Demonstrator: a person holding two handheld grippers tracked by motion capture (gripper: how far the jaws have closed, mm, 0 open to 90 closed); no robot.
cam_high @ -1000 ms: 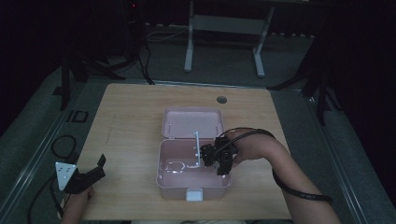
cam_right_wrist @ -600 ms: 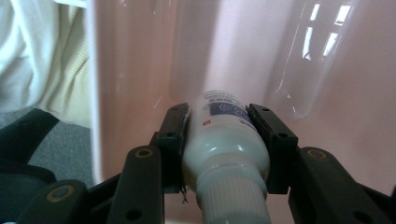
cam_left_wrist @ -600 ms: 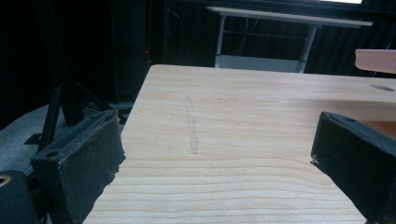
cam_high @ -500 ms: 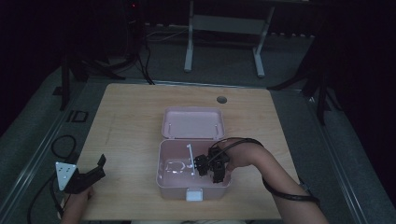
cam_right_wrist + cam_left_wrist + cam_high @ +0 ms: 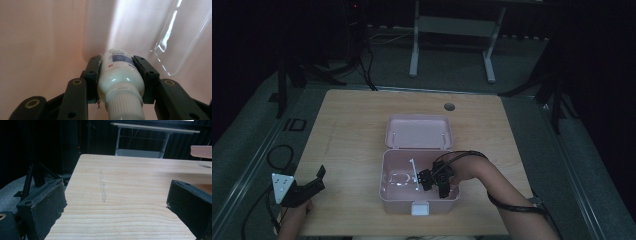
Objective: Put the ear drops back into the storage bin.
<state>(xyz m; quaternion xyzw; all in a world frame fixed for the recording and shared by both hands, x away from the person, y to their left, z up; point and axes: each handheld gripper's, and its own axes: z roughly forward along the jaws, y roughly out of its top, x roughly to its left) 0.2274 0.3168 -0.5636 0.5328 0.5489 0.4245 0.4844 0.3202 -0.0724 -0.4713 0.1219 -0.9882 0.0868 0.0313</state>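
Box: pink plastic box (image 5: pixel 388 192) sits at the near middle of the desk (image 5: pixel 352 130), its lid (image 5: pixel 418 132) swung open and lying back at 12 o'clock from the tub.
Tube: white tube (image 5: pixel 119 75) with a ribbed cap and a blue label, held inside the box; in the high view it shows as a thin white shape (image 5: pixel 415 175) at the middle of the tub.
Right gripper: right gripper (image 5: pixel 428 181) reaches into the box from 3 o'clock, its 2 jaws clamped on the tube's sides, cap end toward the camera in the right gripper view (image 5: pixel 120 65).
Clear item: transparent, glossy piece (image 5: pixel 398 177) lies on the box floor at 9 o'clock from the tube; I cannot tell what it is.
Left gripper: left gripper (image 5: pixel 312 182) rests at the desk's 7 o'clock corner, well apart from the box, jaws spread wide with bare wood between them.
Desk hole: round cable hole (image 5: pixel 449 106) lies at 1 o'clock from the lid.
Forearm: right forearm (image 5: pixel 507 192) comes in from 5 o'clock, cable looping over the hand.
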